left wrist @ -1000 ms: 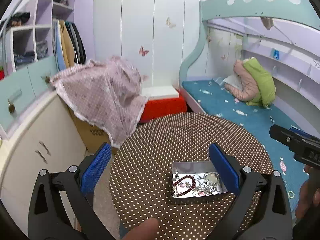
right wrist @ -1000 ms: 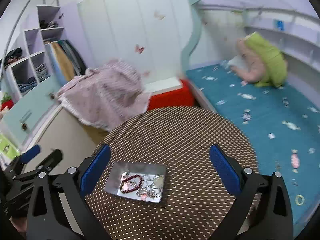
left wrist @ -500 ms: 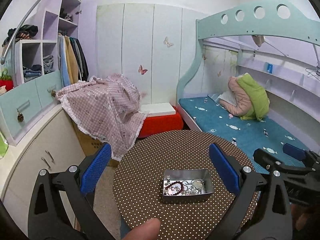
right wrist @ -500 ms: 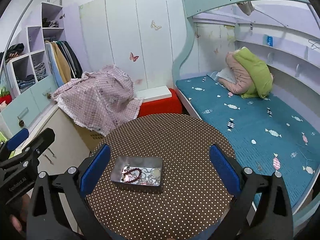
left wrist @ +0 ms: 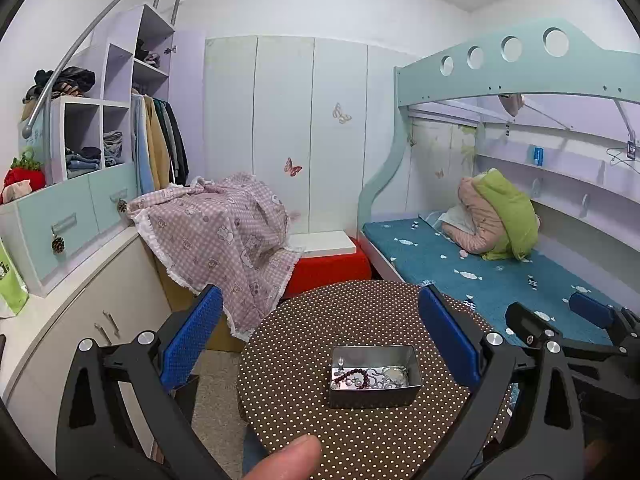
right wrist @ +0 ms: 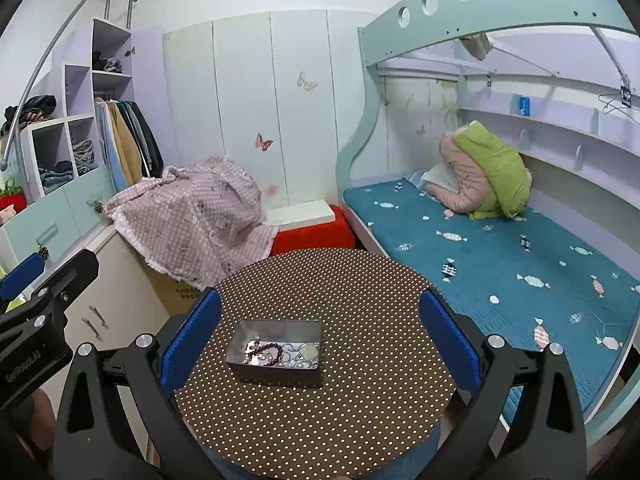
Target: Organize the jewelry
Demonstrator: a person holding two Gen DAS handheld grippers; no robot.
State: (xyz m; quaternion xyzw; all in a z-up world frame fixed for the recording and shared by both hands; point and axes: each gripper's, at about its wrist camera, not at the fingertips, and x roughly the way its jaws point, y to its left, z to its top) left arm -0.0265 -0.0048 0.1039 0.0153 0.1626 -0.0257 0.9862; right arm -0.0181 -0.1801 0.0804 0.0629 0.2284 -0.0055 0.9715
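Observation:
A small silver metal tin (left wrist: 374,394) (right wrist: 276,370) stands on a round brown polka-dot table (left wrist: 312,336) (right wrist: 360,300). Inside lie a dark red bead bracelet (left wrist: 352,376) (right wrist: 267,350) and tangled silver jewelry (left wrist: 390,374) (right wrist: 304,354). My left gripper (left wrist: 320,344) is open and empty, held high above and behind the tin. My right gripper (right wrist: 320,340) is open and empty, also high above the table, with the tin lying left of its centre. Each gripper shows at the edge of the other's view.
A pink checked cloth (left wrist: 224,240) covers a box left of the table. A red stool with a white top (left wrist: 324,256) stands behind the table. A bunk bed with a teal mattress (right wrist: 500,264) is at the right. White cabinets (left wrist: 92,320) and shelves are at the left.
Both grippers have risen and pulled back from the table, so the tin looks smaller and more of the room shows. Both stay open and empty.

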